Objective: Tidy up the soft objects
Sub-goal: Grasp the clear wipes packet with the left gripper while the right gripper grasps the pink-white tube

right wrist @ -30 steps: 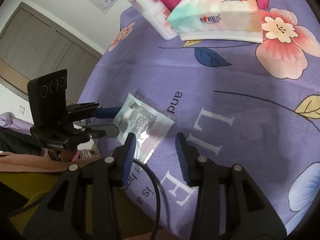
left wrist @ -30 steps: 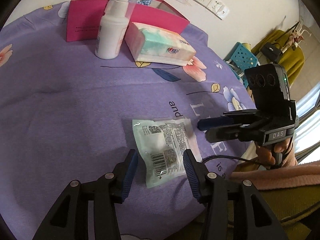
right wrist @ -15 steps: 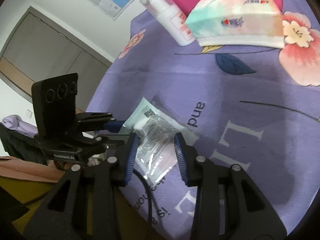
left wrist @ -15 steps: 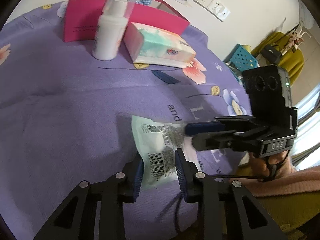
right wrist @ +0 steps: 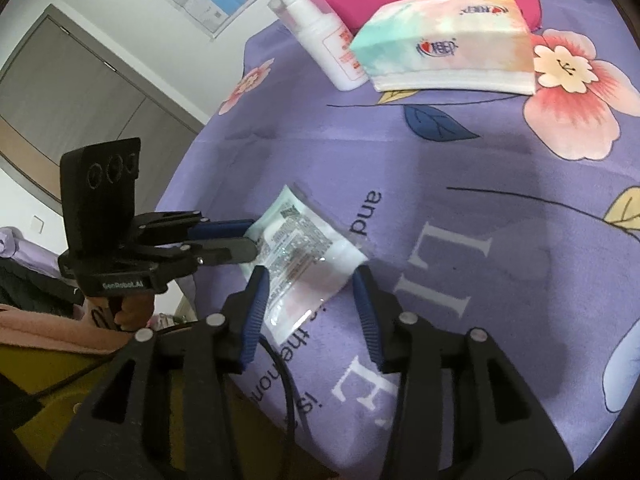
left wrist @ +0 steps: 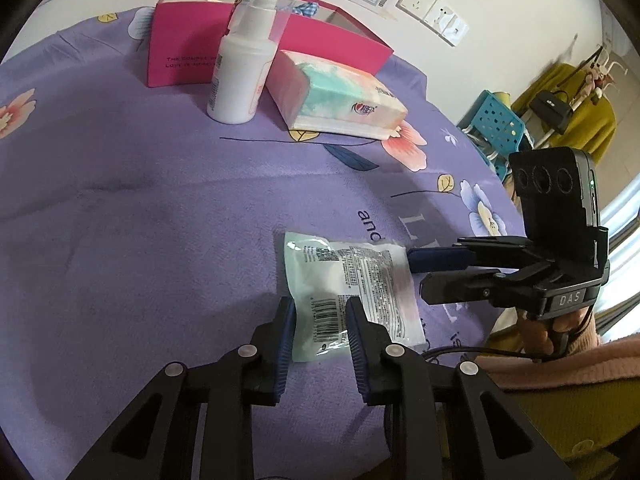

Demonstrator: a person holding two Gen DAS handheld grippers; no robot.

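Note:
A flat soft plastic packet (left wrist: 352, 284) with printed text and a barcode lies on the purple flowered cloth (left wrist: 160, 200). My left gripper (left wrist: 320, 320) is shut on the packet's near edge. My right gripper (right wrist: 308, 292) is open, its fingers either side of the packet (right wrist: 304, 252) from the right. A soft tissue pack (left wrist: 340, 100) lies at the back in front of an open pink box (left wrist: 256, 44); the tissue pack also shows in the right wrist view (right wrist: 448, 60).
A white pump bottle (left wrist: 240, 76) stands beside the tissue pack. The table's edge runs close behind the packet on my side. A blue perforated stool (left wrist: 496, 128) and a clothes rack stand beyond the table at the right.
My left gripper's jaws have closed from wide open onto the packet's near edge. My right gripper has moved in toward the packet and stands wider open.

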